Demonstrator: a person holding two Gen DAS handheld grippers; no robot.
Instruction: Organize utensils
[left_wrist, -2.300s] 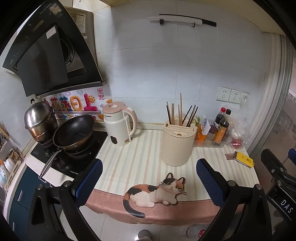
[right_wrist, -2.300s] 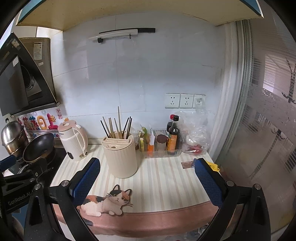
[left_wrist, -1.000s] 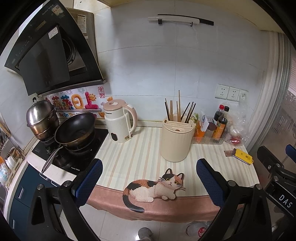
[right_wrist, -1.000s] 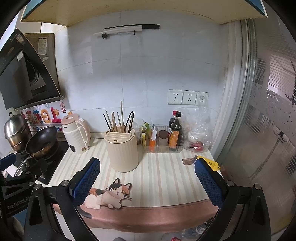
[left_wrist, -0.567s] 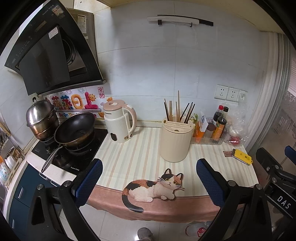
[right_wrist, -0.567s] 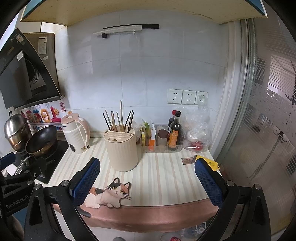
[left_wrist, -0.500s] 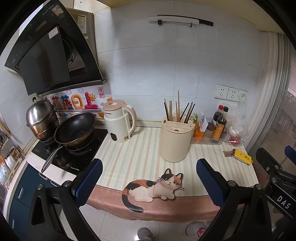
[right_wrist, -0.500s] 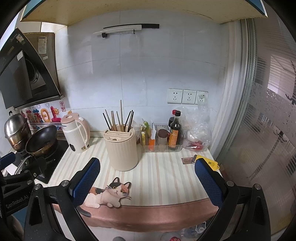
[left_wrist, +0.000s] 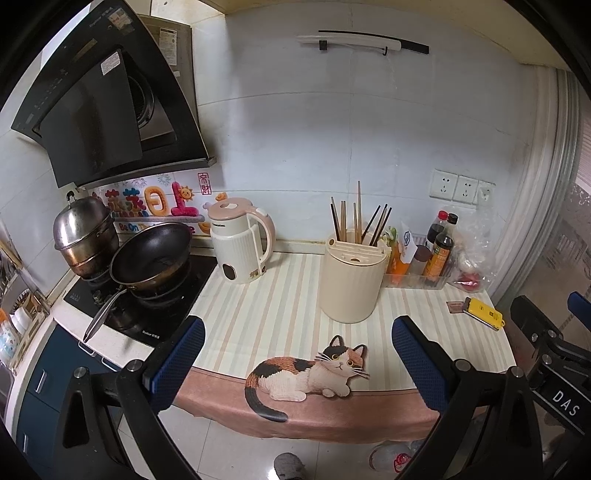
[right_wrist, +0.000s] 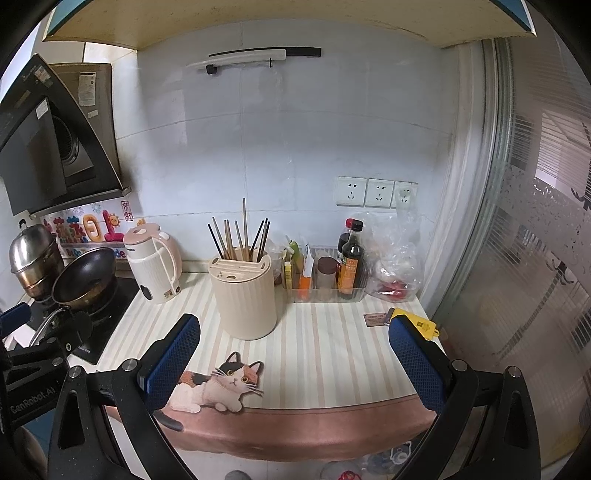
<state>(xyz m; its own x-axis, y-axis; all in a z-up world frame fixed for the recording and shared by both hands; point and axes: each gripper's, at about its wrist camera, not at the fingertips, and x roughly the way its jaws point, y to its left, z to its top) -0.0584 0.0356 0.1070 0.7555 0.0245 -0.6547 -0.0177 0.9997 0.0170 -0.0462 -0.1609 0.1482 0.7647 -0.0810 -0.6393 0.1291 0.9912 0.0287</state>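
A cream ribbed utensil holder (left_wrist: 351, 280) stands upright on the striped counter mat (left_wrist: 266, 317), with several wooden and black chopsticks (left_wrist: 356, 221) standing in it. It also shows in the right wrist view (right_wrist: 245, 297), with the chopsticks (right_wrist: 240, 236). My left gripper (left_wrist: 295, 350) is open and empty, held in front of the counter's front edge. My right gripper (right_wrist: 293, 350) is open and empty, also held before the counter edge, to the right of the left one.
A cream kettle (left_wrist: 242, 242) stands left of the holder. A black pan (left_wrist: 151, 254) and steel pot (left_wrist: 85, 230) sit on the stove. A clear tray of sauce bottles (right_wrist: 332, 273), a plastic bag (right_wrist: 395, 258) and a yellow object (right_wrist: 417, 323) lie right.
Both grippers have drawn slightly back from the counter and shifted a little; the holder looks slightly smaller. Both stay open and empty. Nothing on the counter has moved.
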